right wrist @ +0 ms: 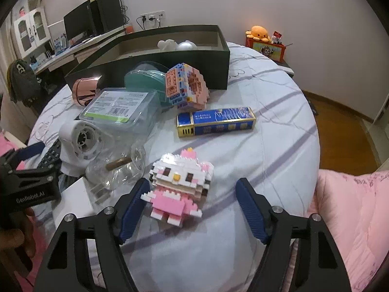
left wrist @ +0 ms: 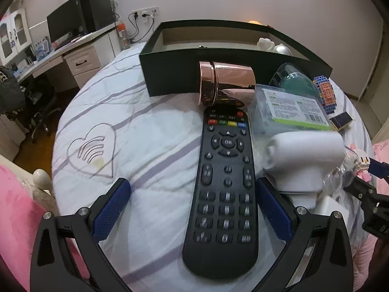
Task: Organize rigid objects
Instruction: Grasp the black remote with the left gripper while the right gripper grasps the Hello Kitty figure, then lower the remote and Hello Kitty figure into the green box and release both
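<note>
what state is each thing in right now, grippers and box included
left gripper: open, fingers either side of the remote
remote: flat, buttons up
right gripper: open around the cat figure
cat figure: lying face up
green box: open, no lid
rose-gold canister: on its side
blue carton: lying flat

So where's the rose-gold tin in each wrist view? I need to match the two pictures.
Left wrist: the rose-gold tin lies on its side at upper centre, just past the remote's top end, against the dark green box.
Right wrist: the tin is at upper left, half hidden behind the clear plastic container.
Shared landmark: the box behind it.
</note>
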Demonstrator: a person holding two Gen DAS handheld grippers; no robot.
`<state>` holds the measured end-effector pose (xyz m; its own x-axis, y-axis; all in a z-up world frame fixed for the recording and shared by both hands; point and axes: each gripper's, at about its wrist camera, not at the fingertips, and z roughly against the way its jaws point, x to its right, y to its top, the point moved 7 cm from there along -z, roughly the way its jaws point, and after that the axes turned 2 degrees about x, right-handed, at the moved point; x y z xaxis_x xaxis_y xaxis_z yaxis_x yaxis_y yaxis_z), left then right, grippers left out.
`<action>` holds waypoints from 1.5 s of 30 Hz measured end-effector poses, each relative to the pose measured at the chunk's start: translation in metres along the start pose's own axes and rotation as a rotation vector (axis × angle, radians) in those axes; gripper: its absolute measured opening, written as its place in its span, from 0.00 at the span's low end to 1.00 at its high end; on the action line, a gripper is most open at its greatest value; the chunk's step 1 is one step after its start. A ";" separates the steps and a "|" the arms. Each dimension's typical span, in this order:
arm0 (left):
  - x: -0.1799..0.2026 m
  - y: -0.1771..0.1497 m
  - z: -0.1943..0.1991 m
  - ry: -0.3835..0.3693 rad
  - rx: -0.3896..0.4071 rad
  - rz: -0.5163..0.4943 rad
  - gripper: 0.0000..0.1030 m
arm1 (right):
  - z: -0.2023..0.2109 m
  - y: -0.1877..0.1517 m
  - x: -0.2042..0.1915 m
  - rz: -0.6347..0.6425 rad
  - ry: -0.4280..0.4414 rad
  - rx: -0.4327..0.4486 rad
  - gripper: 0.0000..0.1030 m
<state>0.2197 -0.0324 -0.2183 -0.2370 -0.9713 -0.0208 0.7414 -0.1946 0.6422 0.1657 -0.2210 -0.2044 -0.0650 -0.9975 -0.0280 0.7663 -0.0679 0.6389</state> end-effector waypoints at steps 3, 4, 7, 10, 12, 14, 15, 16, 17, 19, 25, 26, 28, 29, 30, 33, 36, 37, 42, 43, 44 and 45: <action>0.001 0.001 0.003 -0.021 0.011 -0.005 0.80 | 0.002 0.003 -0.001 0.005 0.004 0.012 0.52; 0.002 0.001 0.006 -0.031 0.016 -0.008 0.68 | 0.003 0.002 -0.001 0.004 0.007 0.013 0.52; 0.007 0.001 0.011 -0.062 0.015 -0.013 0.50 | 0.006 0.000 0.001 -0.004 0.025 0.012 0.51; 0.005 0.000 0.016 -0.101 0.011 0.018 0.46 | 0.010 0.000 0.002 -0.019 0.044 0.018 0.51; 0.005 -0.001 0.021 -0.121 0.010 0.035 0.44 | 0.015 0.000 0.003 -0.023 0.054 0.025 0.51; 0.004 -0.002 0.026 -0.125 0.015 0.039 0.43 | 0.021 0.001 0.003 -0.031 0.065 0.035 0.51; 0.003 -0.003 0.029 -0.123 0.018 0.038 0.43 | 0.023 0.002 0.004 -0.033 0.069 0.040 0.51; 0.002 -0.003 0.033 -0.121 0.022 0.041 0.43 | 0.025 0.003 0.003 -0.034 0.072 0.045 0.51; 0.000 -0.004 0.036 -0.120 0.027 0.048 0.43 | 0.028 0.005 0.003 -0.036 0.076 0.051 0.51; -0.003 -0.004 0.043 -0.119 0.037 0.061 0.43 | 0.032 0.007 0.003 -0.038 0.086 0.059 0.51; -0.017 0.004 0.063 -0.108 0.083 0.086 0.43 | 0.039 0.013 -0.001 -0.034 0.104 0.080 0.51; -0.018 0.007 0.068 -0.104 0.097 0.085 0.43 | 0.042 0.016 -0.002 -0.034 0.110 0.086 0.51; -0.018 0.015 0.078 -0.095 0.127 0.077 0.43 | 0.046 0.022 -0.004 -0.032 0.120 0.099 0.51; -0.019 0.020 0.083 -0.094 0.143 0.075 0.43 | 0.049 0.028 -0.005 -0.024 0.119 0.112 0.51; -0.019 0.026 0.087 -0.096 0.155 0.074 0.43 | 0.052 0.033 -0.006 -0.019 0.122 0.122 0.51; -0.019 0.046 0.094 -0.089 0.190 0.067 0.43 | 0.058 0.052 -0.010 -0.008 0.138 0.150 0.51; -0.021 0.071 0.096 -0.085 0.220 0.069 0.43 | 0.061 0.078 -0.014 0.012 0.151 0.179 0.51; -0.022 0.079 0.096 -0.080 0.230 0.068 0.43 | 0.061 0.089 -0.016 0.025 0.151 0.191 0.51; -0.025 0.126 0.083 -0.066 0.267 0.070 0.43 | 0.053 0.141 -0.023 0.063 0.158 0.236 0.51; -0.025 0.134 0.078 -0.065 0.270 0.068 0.43 | 0.048 0.151 -0.024 0.064 0.163 0.238 0.51; -0.024 0.143 0.073 -0.065 0.273 0.066 0.43 | 0.043 0.160 -0.023 0.066 0.164 0.237 0.51; -0.024 0.152 0.066 -0.064 0.272 0.064 0.43 | 0.035 0.171 -0.023 0.067 0.165 0.234 0.51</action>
<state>0.2963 -0.0301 -0.0700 -0.2410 -0.9681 0.0692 0.5622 -0.0811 0.8230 0.2761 -0.2091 -0.0678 0.1001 -0.9907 -0.0917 0.5961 -0.0140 0.8028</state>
